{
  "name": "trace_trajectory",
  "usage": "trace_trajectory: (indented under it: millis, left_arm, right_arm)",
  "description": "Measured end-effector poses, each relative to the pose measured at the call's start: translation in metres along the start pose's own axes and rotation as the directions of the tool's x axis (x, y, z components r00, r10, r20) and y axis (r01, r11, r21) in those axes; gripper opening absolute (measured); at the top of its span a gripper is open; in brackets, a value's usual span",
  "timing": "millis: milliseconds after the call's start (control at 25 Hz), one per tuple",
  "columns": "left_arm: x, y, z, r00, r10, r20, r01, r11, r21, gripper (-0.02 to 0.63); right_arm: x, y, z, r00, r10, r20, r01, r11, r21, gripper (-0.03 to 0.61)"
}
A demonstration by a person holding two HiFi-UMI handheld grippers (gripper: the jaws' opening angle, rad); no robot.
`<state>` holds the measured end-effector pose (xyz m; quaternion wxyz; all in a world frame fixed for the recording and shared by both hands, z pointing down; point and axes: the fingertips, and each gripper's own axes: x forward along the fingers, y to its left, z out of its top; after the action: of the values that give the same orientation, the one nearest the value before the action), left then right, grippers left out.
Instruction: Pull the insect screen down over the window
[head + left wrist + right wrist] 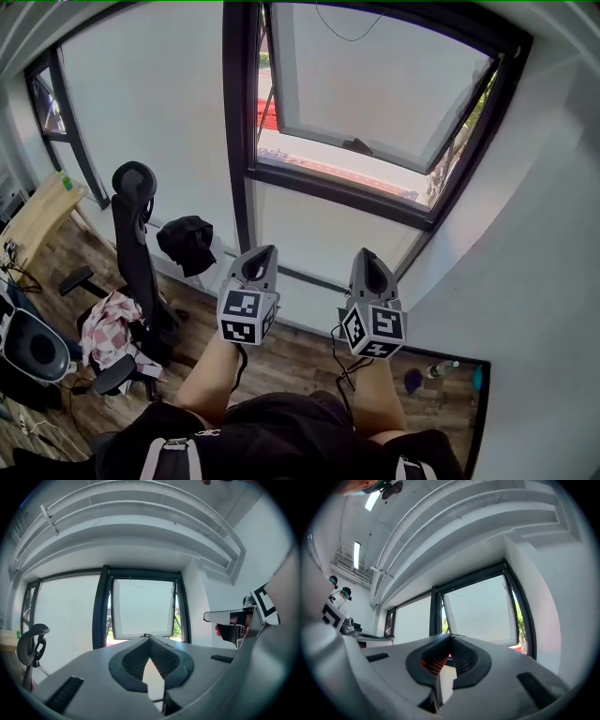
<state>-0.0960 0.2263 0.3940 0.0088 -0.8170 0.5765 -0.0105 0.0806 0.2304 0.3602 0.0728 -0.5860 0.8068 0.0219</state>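
Black-framed window (375, 94) at 12 o'clock, well beyond you.
Left claw (265, 251) and right claw (364, 253) both pinched shut, empty; screen unseen, likely rolled along the top by that thin cord (342, 36); your right sits nearer.

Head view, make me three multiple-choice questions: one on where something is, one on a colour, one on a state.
1. The office chair stands:
A. left of the left gripper
B. between the two grippers
C. at the picture's right edge

2. The window frame is:
A. white
B. black
C. red

3. The left gripper's jaws are:
A. wide apart
B. shut on a cord
C. shut, with nothing held

Answers:
1 A, the chair shows at the head view's left, beyond that gripper.
2 B, its bars are dark against the pale glass.
3 C, the left gripper view shows the tips meeting with nothing between them.
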Motion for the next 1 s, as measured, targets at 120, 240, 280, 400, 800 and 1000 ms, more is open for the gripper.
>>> trace_trajectory:
  millis: [120, 240, 280, 400, 800, 1000]
  left_arm:
    - [-0.007, 0.012, -0.008, 1.0, 0.001, -0.008, -0.001, 1.0, -0.013, 0.006]
    - [-0.004, 0.022, -0.011, 1.0, 0.005, -0.012, -0.005, 1.0, -0.024, 0.006]
    - [-0.001, 0.024, -0.012, 1.0, 0.008, -0.015, -0.008, 1.0, -0.025, 0.006]
    - [0.01, 0.031, -0.017, 1.0, 0.01, -0.023, -0.01, 1.0, -0.028, 0.007]
    - [0.094, 0.054, -0.023, 0.999, 0.015, -0.029, -0.015, 1.0, -0.001, 0.008]
    - [0.153, 0.061, -0.018, 1.0, 0.008, -0.007, -0.008, 1.0, 0.006, 0.008]
  right_arm:
    - [-0.001, 0.013, -0.005, 1.0, -0.005, -0.008, 0.005, 1.0, -0.022, 0.005]
    - [0.003, 0.011, -0.004, 1.0, -0.02, -0.005, 0.02, 1.0, -0.023, 0.005]
    - [0.005, 0.008, -0.004, 1.0, -0.028, -0.003, 0.028, 0.999, -0.025, 0.005]
    - [0.014, 0.0, -0.008, 0.999, -0.048, 0.001, 0.048, 0.999, -0.025, 0.005]
    - [0.089, -0.047, -0.025, 0.997, -0.07, 0.014, 0.07, 0.998, -0.001, 0.005]
    - [0.142, -0.077, -0.031, 0.998, -0.063, 0.022, 0.063, 0.998, -0.002, 0.005]
